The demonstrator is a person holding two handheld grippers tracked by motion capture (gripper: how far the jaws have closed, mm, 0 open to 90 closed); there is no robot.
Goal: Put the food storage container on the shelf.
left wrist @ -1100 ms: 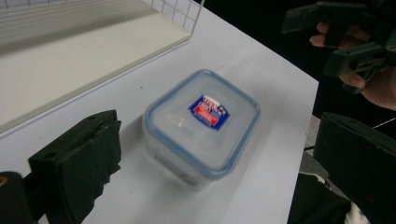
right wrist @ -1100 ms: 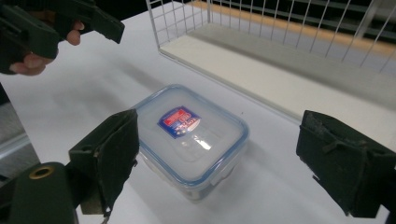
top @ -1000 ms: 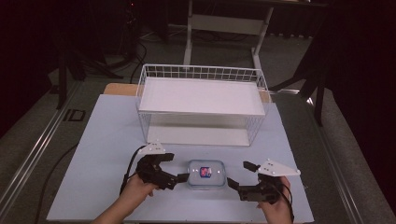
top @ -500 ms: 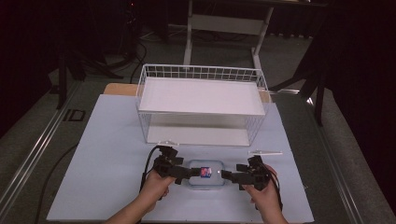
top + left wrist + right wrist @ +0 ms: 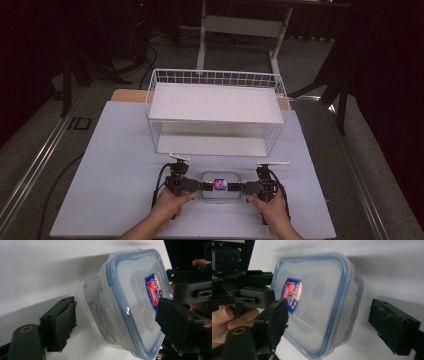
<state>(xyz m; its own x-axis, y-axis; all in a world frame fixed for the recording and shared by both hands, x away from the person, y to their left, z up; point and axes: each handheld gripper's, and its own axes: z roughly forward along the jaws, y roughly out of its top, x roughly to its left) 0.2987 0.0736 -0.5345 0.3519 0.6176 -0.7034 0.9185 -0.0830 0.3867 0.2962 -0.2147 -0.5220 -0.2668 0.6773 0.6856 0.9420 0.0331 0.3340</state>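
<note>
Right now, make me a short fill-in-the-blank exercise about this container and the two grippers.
1. The clear container has a lid with a rim coloured ____.
2. The left gripper and right gripper flank the container from opposite ____.
3. Beyond the container on the table stands a white wire ____.
4. In the left gripper view, the pads stand either side of the container, so the jaws are ____.

Missing words: blue; ends; basket; open

Clear container [image 5: 218,186] between the black grippers: blue-rimmed translucent lid [image 5: 312,302] bearing a red-and-blue label [image 5: 154,291]. Beyond them, white wire basket [image 5: 216,111] on pale grey-blue table [image 5: 115,165].
</note>
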